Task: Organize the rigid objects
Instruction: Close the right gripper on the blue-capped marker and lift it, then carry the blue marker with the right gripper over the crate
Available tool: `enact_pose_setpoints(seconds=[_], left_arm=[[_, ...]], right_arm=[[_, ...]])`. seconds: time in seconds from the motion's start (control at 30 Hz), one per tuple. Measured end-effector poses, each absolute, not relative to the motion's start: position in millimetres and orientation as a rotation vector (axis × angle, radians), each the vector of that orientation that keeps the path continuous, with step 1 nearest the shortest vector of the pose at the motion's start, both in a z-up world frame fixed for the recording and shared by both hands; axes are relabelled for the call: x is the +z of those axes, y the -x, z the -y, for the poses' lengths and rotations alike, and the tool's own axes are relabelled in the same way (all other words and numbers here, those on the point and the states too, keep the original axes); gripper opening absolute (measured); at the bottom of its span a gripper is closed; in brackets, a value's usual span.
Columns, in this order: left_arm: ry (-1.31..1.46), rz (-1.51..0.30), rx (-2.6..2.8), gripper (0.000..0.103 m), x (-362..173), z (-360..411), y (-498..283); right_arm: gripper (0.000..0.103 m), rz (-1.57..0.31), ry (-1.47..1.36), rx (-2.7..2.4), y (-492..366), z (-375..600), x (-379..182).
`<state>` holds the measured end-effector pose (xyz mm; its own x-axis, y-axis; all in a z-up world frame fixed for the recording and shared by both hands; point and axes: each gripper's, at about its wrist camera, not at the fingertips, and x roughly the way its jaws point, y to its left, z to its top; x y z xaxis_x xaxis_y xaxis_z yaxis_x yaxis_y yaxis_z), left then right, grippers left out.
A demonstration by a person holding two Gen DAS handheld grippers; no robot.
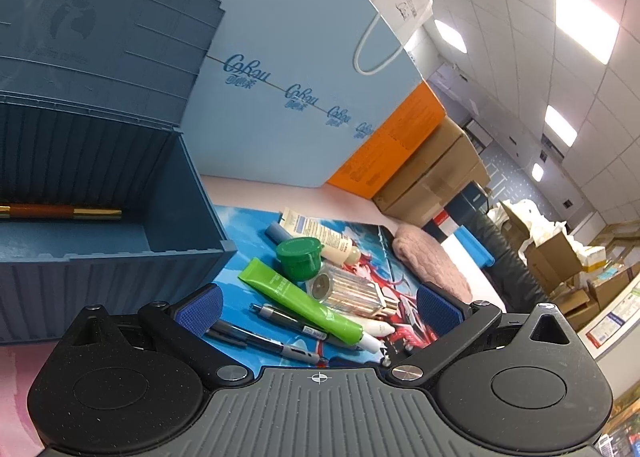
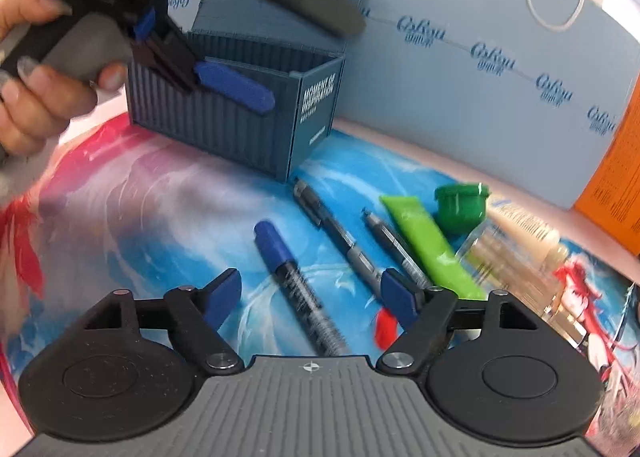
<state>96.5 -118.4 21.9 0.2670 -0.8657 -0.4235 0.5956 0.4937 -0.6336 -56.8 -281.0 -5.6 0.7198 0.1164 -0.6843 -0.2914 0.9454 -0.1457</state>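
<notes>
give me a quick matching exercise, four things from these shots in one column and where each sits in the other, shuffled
Things:
1. brown and gold pen
2. blue-capped marker
3. green jar
4. light green tube

Places:
A. on the mat between the open fingers of the right gripper
B. lying between a grey pen and the green jar
C. inside the blue container box
D. beside the flat end of the light green tube

Pairs: 1-C, 2-A, 3-D, 4-B
</notes>
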Motion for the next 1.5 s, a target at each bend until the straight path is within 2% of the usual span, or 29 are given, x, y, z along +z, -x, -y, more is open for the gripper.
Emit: enact_pose_setpoints(seconds=[0.2,0.3,0.37,0.5,0.57,0.73,1.03,1.2,1.37,1.5], left_arm=[[0.324,-0.854,-1.022,0.103,16.5,128.2,-94.8],[0.299,-0.868,-1.031,0.103,13.0,133.4,-92.9],[0.287,-0.873,-1.036,0.103,11.6,136.0,-91.1],[0.277,-0.879,-1.050,0.103,9.6,139.4,-88.9],[0.275,-0.883,-1.060,0.103,7.6,140.0,-88.9],[0.275,-0.927,-1.050,0.103,0.0,143.5,-92.6],[0.302,-0.928,-1.071,0.103,-1.6,143.2,-92.7],[0.350,-0.845,-1.144,0.102,8.1,136.9,-86.6],[0.374,-0.716,-1.185,0.092,27.7,123.7,-78.5],[0.386,-0.639,-1.168,0.079,41.4,109.8,-77.6]], right_arm=[[0.075,-0.749,0.206,0.263,58.2,278.4,-10.0],[0.068,-0.781,0.115,0.286,57.2,283.0,-10.8],[0.054,-0.778,0.080,0.280,58.0,285.3,-8.7],[0.039,-0.781,0.045,0.225,52.8,288.4,-6.8],[0.027,-0.787,0.022,0.176,48.4,289.9,-5.4],[0.012,-0.776,0.050,0.107,55.0,273.3,-4.3],[0.012,-0.620,-0.034,0.021,77.2,272.9,19.6],[0.012,-0.505,-0.021,0.017,86.0,268.7,46.3],[0.012,-0.432,0.063,0.040,87.0,254.7,63.2],[0.012,-0.382,0.108,0.066,81.2,243.7,76.3]])
